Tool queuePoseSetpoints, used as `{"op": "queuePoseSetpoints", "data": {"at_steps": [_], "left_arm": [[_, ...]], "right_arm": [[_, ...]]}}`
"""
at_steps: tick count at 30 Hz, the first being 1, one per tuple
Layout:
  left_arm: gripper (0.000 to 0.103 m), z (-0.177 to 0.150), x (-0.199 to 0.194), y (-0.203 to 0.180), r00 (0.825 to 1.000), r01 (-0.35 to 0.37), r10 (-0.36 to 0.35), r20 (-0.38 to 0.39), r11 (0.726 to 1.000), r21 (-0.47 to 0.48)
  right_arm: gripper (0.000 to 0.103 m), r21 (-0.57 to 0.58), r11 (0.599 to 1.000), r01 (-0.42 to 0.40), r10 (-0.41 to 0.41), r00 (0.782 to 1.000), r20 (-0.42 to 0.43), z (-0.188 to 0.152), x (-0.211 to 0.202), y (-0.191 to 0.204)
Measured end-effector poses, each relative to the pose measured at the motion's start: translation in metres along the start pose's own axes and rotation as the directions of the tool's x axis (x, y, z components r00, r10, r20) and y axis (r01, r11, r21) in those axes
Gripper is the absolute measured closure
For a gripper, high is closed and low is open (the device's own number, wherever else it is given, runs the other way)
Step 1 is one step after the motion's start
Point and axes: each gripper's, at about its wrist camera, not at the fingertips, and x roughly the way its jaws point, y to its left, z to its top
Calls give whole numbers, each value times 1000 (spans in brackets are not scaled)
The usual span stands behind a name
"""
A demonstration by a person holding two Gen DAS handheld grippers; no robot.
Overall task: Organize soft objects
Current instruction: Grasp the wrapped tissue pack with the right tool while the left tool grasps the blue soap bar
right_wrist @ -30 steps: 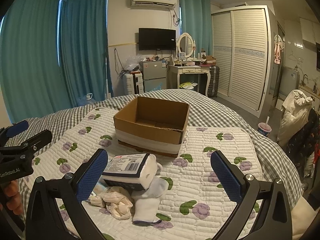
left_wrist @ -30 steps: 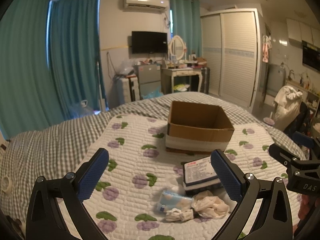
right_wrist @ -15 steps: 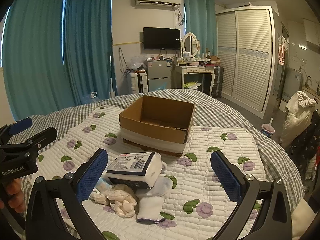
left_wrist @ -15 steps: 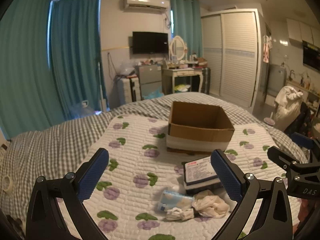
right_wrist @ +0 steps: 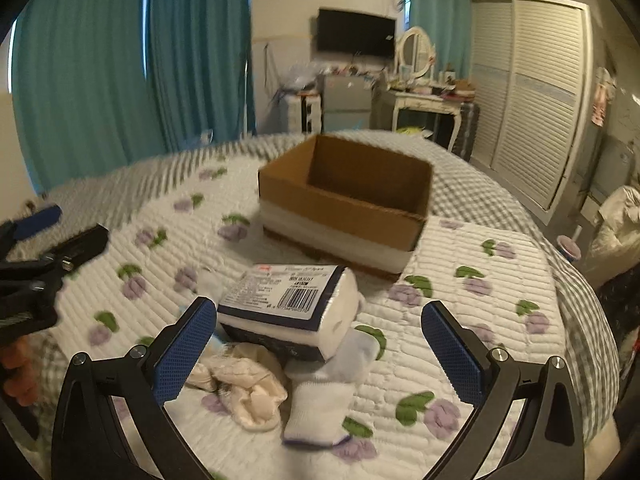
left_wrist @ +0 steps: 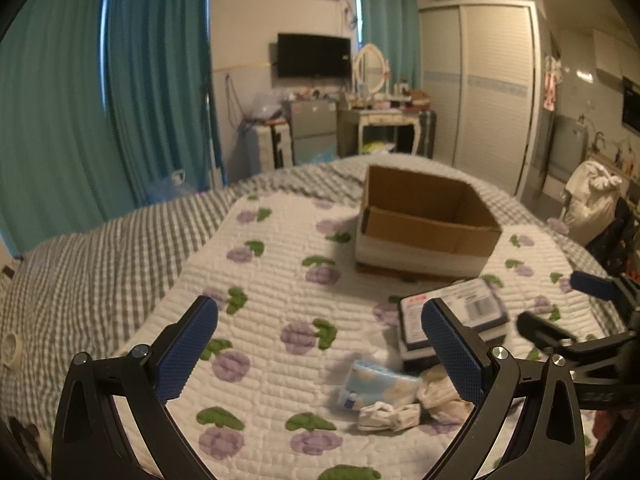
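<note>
An open cardboard box [left_wrist: 428, 224] stands on the quilted bed; it also shows in the right wrist view [right_wrist: 344, 204]. In front of it lies a pile of soft things: a wrapped white pack with a barcode label [right_wrist: 288, 312] [left_wrist: 456, 320], a cream crumpled cloth [right_wrist: 244, 388] [left_wrist: 440, 396], a white sock [right_wrist: 320, 404], a light blue packet [left_wrist: 380, 384] and a small white roll [left_wrist: 388, 416]. My left gripper [left_wrist: 320, 356] is open and empty, left of the pile. My right gripper [right_wrist: 320, 356] is open and empty, just above the pack and sock.
The pile and box rest on a white quilt with purple flowers [left_wrist: 280, 280] over a grey checked bedspread [left_wrist: 100, 260]. Teal curtains, a dresser and a wardrobe stand beyond the bed. A roll of tape [left_wrist: 10, 350] lies at the left edge.
Both grippers have moved forward and down toward the pile. The right gripper has come closer to the pack and box. Nothing has been taken hold of.
</note>
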Motion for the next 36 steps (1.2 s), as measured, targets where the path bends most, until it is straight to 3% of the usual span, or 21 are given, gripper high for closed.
{"op": "queuePoseSetpoints", "data": {"at_steps": [2, 9, 13, 17, 20, 28, 34, 36], "left_arm": [[0, -3, 13, 2, 1000, -4, 4, -31, 1000, 0], [0, -22, 55, 6, 992, 3, -3, -130, 1000, 1], [0, -32, 71, 3, 984, 21, -21, -179, 1000, -5], [0, -42, 77, -7, 976, 52, -50, -213, 999, 5], [0, -53, 79, -17, 965, 80, -71, -253, 996, 27], [1, -72, 88, -37, 938, 124, -95, -333, 990, 68], [1, -74, 101, -51, 926, 168, -117, -360, 979, 114], [9, -74, 106, -55, 920, 183, -123, -372, 975, 129]], "right_arm": [[6, -14, 1000, -3, 2, 999, -40, -1, 25, 3], [12, 15, 999, -37, 39, 986, -164, -13, 88, 2], [30, 14, 998, -69, 70, 983, -169, -18, 96, 5], [60, 10, 998, -67, 68, 991, -116, -17, 83, 5], [66, 41, 996, -80, 83, 993, -80, -14, 72, -1], [69, 147, 986, -76, 74, 997, 24, -9, 33, -39], [69, 212, 977, -17, 11, 1000, 29, -11, 24, -76], [69, 227, 974, -15, 10, 1000, 22, -13, 27, -83]]}}
